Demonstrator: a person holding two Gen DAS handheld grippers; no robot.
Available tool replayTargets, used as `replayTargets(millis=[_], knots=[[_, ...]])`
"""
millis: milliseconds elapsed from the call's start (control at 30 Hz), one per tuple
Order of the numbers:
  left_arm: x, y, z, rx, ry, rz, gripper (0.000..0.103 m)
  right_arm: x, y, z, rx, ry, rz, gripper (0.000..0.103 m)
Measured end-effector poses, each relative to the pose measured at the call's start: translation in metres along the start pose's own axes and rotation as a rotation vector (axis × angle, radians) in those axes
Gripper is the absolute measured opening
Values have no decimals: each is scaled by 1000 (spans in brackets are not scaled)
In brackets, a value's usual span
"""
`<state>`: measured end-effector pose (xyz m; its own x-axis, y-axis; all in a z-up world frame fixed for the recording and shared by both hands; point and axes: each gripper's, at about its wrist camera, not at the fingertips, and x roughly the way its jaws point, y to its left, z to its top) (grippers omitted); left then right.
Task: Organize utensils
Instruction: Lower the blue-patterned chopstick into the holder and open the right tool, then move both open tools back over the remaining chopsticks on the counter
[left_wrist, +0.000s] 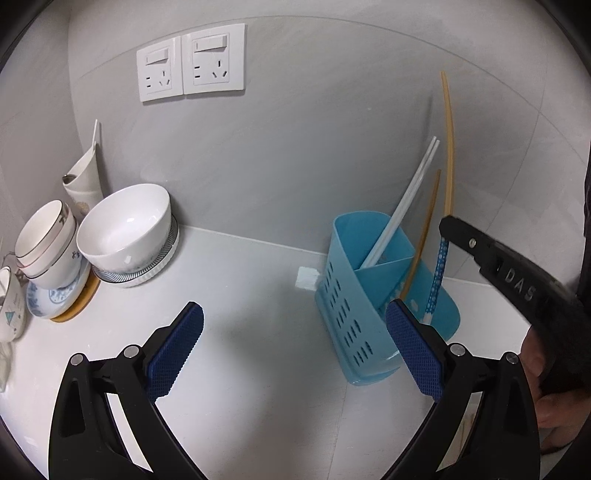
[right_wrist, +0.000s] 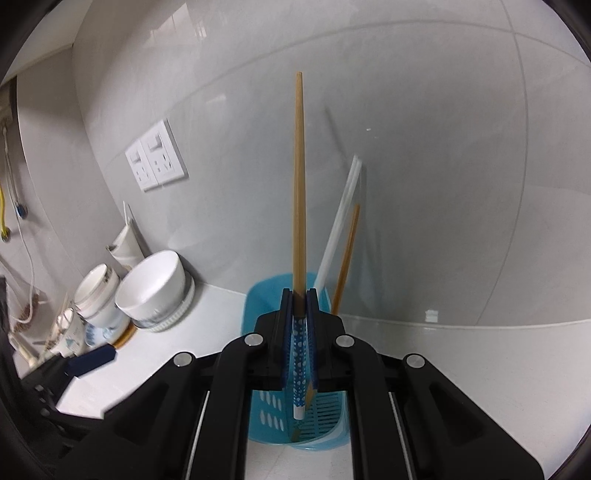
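A blue plastic utensil holder (left_wrist: 347, 306) (right_wrist: 258, 306) stands on the white counter by the wall. Two white chopsticks (left_wrist: 402, 206) (right_wrist: 340, 218) and one wooden chopstick (left_wrist: 424, 236) (right_wrist: 347, 251) lean in it. My right gripper (right_wrist: 300, 295) (left_wrist: 448, 225) is shut on a wooden chopstick with a blue dotted lower end (right_wrist: 299, 184) (left_wrist: 448, 147). It is held upright, and its lower end reaches down inside the holder's right compartment. My left gripper (left_wrist: 295, 332) stands wide open with nothing between its blue pads (left_wrist: 181, 347), just left of the holder.
White bowls (left_wrist: 125, 225) (right_wrist: 151, 291) and cups (left_wrist: 44, 236) stacked on plates crowd the counter's left end. Two wall sockets (left_wrist: 192, 62) (right_wrist: 155, 155) sit above. A person's hand (left_wrist: 546, 387) holds the right gripper at the right edge. Bare counter (left_wrist: 240, 295) lies between the dishes and the holder.
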<state>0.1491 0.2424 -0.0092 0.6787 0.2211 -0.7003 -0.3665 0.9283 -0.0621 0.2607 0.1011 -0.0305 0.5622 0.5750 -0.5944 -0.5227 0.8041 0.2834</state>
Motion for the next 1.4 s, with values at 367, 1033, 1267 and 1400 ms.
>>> replayTargets(millis=[367, 1033, 1267, 1400], knots=[[9, 6, -3, -15, 18, 7, 97, 15, -2, -19, -3, 50, -33, 7], [-1, -4, -3, -25, 10, -21, 97, -35, -23, -10, 5, 58, -93, 82], [-12, -26, -10, 7, 26, -71, 97, -74, -50, -19, 13, 87, -185, 95], [-18, -44, -20, 38, 49, -103, 97, -95, -70, -35, 32, 117, -227, 95]])
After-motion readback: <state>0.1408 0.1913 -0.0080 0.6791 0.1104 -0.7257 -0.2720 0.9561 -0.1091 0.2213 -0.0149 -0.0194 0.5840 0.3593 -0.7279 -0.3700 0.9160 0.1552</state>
